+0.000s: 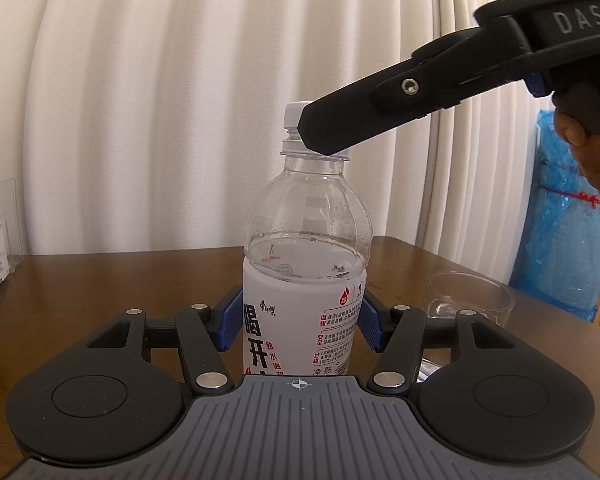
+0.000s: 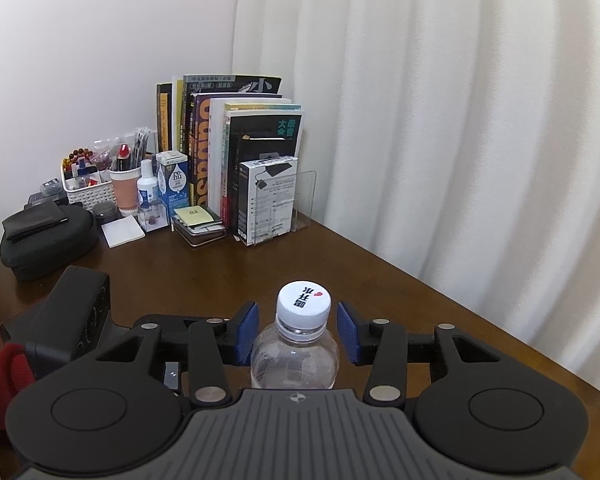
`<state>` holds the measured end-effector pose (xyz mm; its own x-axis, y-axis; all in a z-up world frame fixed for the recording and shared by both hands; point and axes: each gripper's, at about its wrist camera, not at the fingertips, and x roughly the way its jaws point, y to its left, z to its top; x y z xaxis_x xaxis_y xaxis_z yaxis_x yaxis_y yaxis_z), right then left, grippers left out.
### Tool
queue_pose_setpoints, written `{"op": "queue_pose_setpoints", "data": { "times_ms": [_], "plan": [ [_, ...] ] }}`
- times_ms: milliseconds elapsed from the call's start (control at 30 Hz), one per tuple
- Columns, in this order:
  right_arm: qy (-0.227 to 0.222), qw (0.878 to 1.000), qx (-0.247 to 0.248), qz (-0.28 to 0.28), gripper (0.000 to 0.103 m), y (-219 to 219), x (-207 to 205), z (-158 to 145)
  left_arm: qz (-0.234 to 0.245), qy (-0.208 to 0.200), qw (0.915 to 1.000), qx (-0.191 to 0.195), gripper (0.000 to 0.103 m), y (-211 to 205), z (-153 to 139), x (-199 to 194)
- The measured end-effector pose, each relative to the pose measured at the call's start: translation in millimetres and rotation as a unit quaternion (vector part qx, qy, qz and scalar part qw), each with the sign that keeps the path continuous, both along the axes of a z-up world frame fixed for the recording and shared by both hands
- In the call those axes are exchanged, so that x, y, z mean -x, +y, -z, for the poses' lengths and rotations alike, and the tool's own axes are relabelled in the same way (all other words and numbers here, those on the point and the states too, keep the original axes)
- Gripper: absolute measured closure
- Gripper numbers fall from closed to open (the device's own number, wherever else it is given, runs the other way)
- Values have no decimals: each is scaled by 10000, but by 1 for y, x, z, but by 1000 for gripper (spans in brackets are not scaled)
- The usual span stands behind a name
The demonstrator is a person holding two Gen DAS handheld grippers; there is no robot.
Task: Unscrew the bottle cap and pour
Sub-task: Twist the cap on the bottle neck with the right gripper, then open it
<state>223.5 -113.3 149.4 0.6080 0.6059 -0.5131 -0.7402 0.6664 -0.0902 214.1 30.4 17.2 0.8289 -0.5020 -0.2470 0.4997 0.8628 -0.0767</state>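
- One water bottle [image 1: 306,264] stands upright on the brown table [image 1: 100,280], with one white cap [image 2: 304,301] on its neck, printed on top with dark characters and a small red mark.
- One clear glass [image 1: 470,296] stands on the table to the right of the bottle, near the table's right edge, apart from the bottle.
- Two grippers are in view, one held in each hand.
- The left gripper [image 1: 299,320] closes on the bottle's labelled body: its two blue pads [image 1: 229,320] press against the label on the left and right sides, low on the bottle.
- The right gripper [image 2: 297,332] comes in from the upper right at the height of the cap. Its jaws are open, one blue pad on each side of the cap with a clear gap on both sides, touching nothing.
- In the left wrist view one black finger [image 1: 340,128] of the right gripper crosses in front of the cap and neck ring and hides most of the cap.
- The bottle is partly full of clear water; the level sits just above the top edge of the white label, and droplets cling inside the bare upper part.
- Whether the glass holds anything cannot be told.
- At the far left of the table, a row of books [image 2: 228,148] stands upright in a clear holder, with a white box [image 2: 266,200] in front of it.
- Left of the books, a white basket [image 2: 86,190] holds small bottles and pens, and a paper cup [image 2: 125,194] holds more pens.
- White curtains [image 1: 180,100] hang behind the table.
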Motion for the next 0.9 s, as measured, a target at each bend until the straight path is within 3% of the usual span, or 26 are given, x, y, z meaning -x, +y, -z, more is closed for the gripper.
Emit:
{"op": "queue_pose_setpoints", "data": {
  "times_ms": [900],
  "plan": [
    [-150,9998,-62,63,48,5,8,-1,-17,-5,10000,15,44,3,0,0]
  ]
}}
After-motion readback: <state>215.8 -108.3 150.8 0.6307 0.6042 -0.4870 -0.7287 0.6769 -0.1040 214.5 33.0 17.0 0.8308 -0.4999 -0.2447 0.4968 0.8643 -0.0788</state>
